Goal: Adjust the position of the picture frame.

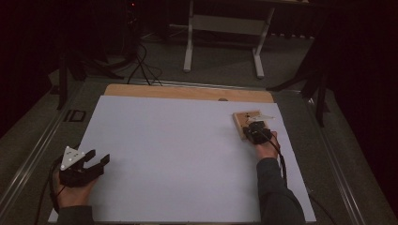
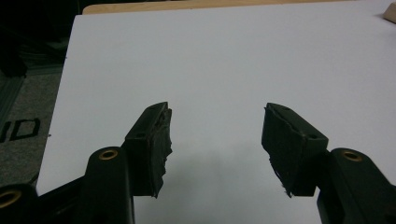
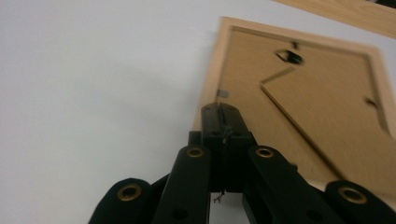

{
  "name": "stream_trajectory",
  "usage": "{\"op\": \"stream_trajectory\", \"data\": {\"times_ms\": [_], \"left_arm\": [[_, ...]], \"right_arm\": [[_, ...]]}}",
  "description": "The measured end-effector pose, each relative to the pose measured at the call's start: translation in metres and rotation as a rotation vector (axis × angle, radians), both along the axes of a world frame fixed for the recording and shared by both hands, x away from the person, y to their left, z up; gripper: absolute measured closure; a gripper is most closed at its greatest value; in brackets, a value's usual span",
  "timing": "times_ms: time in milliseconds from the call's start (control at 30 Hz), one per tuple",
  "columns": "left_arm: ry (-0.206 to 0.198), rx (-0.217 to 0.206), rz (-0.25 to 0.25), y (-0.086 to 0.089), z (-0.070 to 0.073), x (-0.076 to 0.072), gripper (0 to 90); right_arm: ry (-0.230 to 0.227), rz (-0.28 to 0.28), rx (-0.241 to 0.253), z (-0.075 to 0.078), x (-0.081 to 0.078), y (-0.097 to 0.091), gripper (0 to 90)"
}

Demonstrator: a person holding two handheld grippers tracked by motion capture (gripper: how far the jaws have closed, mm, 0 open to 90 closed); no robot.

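Right gripper view, nearest first: right gripper (image 3: 223,109) has its jaws pressed together, pad against pad, nothing between them. The joined tips sit over the near left edge of a wooden picture frame (image 3: 303,93), which lies back-side up on the white sheet (image 3: 93,70). Whether the tips touch the frame's rim or hover just above it, cannot tell. Beyond the tips, a small grey retaining tab (image 3: 223,93) on the frame's inner left edge lies directly ahead of the jaws, very near. Farther on: the fold-out stand panel (image 3: 322,102) lies flat across the backing, running from centre toward the lower right; a dark hanger fitting (image 3: 290,57) sits near the frame's far edge. The frame's far part is slightly blurred.

High view: right gripper (image 1: 256,131) is on the near side of the frame (image 1: 246,123), at the right far part of the sheet (image 1: 178,154), with the person's right hand (image 1: 267,149) behind it. Left gripper (image 1: 98,161) rests at the near left corner of the sheet, well apart from the frame, held in the left hand (image 1: 70,190).

Left gripper view: left gripper (image 2: 217,140) jaws stand wide apart over bare sheet, nothing between them. A corner of the frame (image 2: 390,11) shows far off at upper right. Bare wooden table edge (image 2: 187,5) lies beyond the sheet.
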State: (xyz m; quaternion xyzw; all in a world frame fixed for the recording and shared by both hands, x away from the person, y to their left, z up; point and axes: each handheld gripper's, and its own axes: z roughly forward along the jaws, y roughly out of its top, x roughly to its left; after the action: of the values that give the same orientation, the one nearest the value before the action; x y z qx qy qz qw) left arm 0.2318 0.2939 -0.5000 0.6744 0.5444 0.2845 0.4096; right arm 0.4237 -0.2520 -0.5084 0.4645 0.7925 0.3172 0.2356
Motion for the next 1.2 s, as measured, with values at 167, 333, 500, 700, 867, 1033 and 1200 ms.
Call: {"op": "stream_trajectory", "data": {"times_ms": [167, 333, 500, 700, 867, 1033, 1200], "left_arm": [[0.002, 0.004, -0.003, -0.001, 0.0, 0.001, 42.0], [0.004, 0.006, -0.004, -0.001, 0.0, 0.001, 42.0], [0.003, 0.006, -0.003, -0.001, 0.0, 0.001, 42.0], [0.001, 0.006, -0.007, -0.001, 0.0, 0.001, 42.0], [0.002, 0.006, -0.008, -0.002, 0.0, 0.001, 42.0], [0.001, 0.01, -0.011, -0.002, 0.001, 0.002, 41.9], [0.0, 0.005, -0.009, -0.001, 0.0, 0.001, 41.9]], "right_arm": [[0.01, 0.043, 0.004, 0.0, -0.006, 0.014, 89.9], [0.023, 0.075, 0.018, 0.0, -0.012, 0.026, 89.9], [0.028, 0.104, 0.023, 0.0, -0.019, 0.039, 89.9], [0.03, 0.153, 0.036, -0.001, -0.028, 0.055, 89.9], [0.028, 0.202, 0.04, -0.002, -0.037, 0.071, 89.9], [0.013, 0.263, 0.012, -0.001, -0.043, 0.082, 89.9], [-0.028, 0.234, 0.041, 0.008, -0.041, 0.07, 89.8]]}}
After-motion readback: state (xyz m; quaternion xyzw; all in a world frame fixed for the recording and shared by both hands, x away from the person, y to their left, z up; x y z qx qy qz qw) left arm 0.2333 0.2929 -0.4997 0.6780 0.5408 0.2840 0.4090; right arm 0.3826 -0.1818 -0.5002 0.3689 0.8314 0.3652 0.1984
